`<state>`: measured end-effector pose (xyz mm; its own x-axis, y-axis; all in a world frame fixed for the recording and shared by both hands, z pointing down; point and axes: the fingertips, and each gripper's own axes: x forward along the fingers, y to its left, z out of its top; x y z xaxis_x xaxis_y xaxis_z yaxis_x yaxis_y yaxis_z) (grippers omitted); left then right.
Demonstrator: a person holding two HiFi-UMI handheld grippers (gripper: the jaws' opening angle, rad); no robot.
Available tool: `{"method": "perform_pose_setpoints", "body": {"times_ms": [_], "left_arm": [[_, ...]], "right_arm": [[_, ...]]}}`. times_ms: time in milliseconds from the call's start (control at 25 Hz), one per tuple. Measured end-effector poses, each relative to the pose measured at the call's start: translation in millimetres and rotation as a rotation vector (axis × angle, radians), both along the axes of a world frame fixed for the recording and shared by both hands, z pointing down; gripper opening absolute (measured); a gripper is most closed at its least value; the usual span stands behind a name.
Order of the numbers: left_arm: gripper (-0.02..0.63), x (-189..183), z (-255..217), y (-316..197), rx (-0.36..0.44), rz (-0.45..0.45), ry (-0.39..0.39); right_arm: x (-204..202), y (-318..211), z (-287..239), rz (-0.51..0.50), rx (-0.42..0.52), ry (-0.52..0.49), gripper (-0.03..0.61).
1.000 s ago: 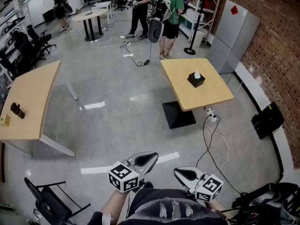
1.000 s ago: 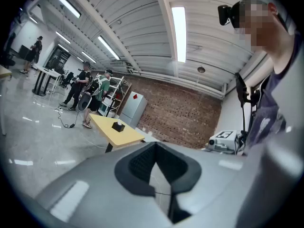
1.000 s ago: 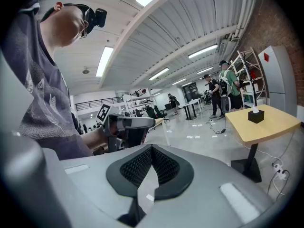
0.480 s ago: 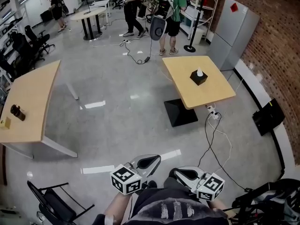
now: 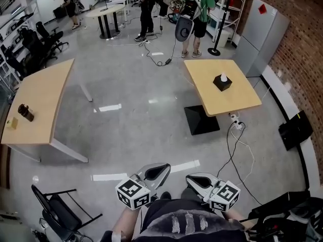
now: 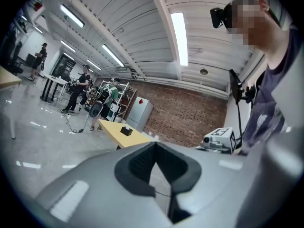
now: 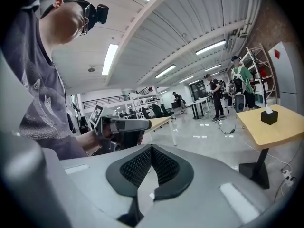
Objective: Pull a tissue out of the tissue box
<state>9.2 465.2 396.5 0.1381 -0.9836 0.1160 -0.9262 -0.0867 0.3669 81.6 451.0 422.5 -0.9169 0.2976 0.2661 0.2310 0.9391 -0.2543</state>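
Well ahead of both grippers and off to their right, the tissue box (image 5: 222, 83) sits on a small square table (image 5: 237, 99). A white tissue (image 5: 223, 76) stands up out of the box's top slot, so it is exposed for a pinch. Nothing touches it.

Left gripper (image 5: 160, 169): jaws closed pad to pad, nothing betw. them (confirmed in left gripper view). Right gripper (image 5: 195, 179): same, jaws together and empty (per right gripper view).

Both are held low, close to the person's body, side by side and pointing fwd at roughly level. Judgement: this is a carry posture for crossing open floor, not a working one. Jaws are likely kept shut because there is nothing to grasp at this range.

Task status: not begun. The box is well apart from either tool, with bare floor betw.

Hazard noted: cables (image 5: 237, 140) lie on the floor on the near side of the table base, on the approach line. Judgement: trip risk.

Next req.: close in on the table, then open one gripper above the tissue.
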Motion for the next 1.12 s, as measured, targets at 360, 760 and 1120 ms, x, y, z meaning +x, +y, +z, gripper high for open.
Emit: {"method": "perform_pose_setpoints", "body": {"times_ms": [360, 760, 1120], "left_arm": [[0.003, 32, -2, -47, -0.064, 0.102, -0.019], [0.003, 56, -17, -157, -0.129, 0.171, -0.080], [0.002, 61, -37, -234, -0.151, 0.144, -0.246]], "right_arm": [[18, -55, -1, 0.104, -0.160, -0.066, -0.002], [47, -169, 3, 0.207, -0.343, -0.147, -0.002], [55, -233, -3, 0.149, -0.508, -0.222, -0.002]]}}
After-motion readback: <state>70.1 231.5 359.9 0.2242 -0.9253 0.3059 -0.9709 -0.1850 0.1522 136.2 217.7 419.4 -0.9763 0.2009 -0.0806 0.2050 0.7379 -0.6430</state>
